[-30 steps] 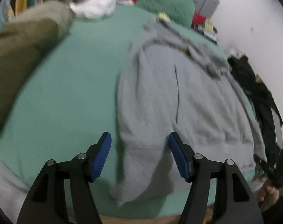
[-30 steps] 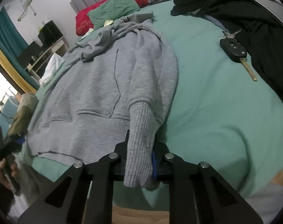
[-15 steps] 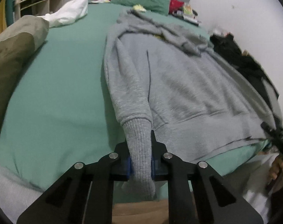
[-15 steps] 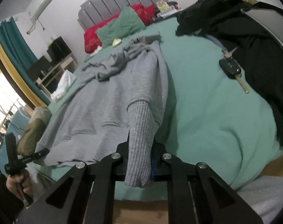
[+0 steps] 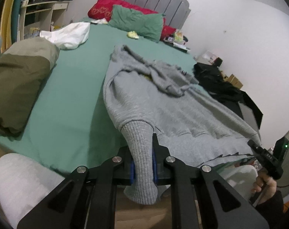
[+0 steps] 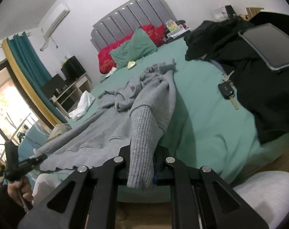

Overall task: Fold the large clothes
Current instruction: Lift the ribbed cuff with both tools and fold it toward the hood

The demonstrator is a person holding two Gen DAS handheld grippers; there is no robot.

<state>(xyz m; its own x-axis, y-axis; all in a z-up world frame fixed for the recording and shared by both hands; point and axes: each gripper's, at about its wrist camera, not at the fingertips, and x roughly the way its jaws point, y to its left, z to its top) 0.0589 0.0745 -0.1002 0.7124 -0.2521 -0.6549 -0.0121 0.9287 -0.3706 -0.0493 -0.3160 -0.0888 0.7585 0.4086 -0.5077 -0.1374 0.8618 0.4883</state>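
On the left of the green bed (image 5: 72,87) lies an olive cushion (image 5: 18,87), with a white cloth (image 5: 70,34) beyond it near the red and green pillows (image 5: 136,22) at the grey headboard (image 6: 129,17). The grey sweatshirt (image 5: 175,110) lies spread along the middle of the bed, its hood bunched toward the pillows.

The left gripper (image 5: 143,164) has its fingers closed on the ribbed cuff of the left sleeve (image 5: 140,152) — the cuff is pinched between the blue pads and hangs down below them, and the sleeve is raised off the bed. The right gripper (image 6: 142,164) grips the ribbed cuff of the right sleeve (image 6: 142,139) the same way, the fabric lifted and draped over the fingers.

To the right of the sweatshirt a car key (image 6: 227,93) lies on the sheet, just beside a heap of black clothes (image 6: 258,87) — a tablet (image 6: 266,43) rests on top of that heap.
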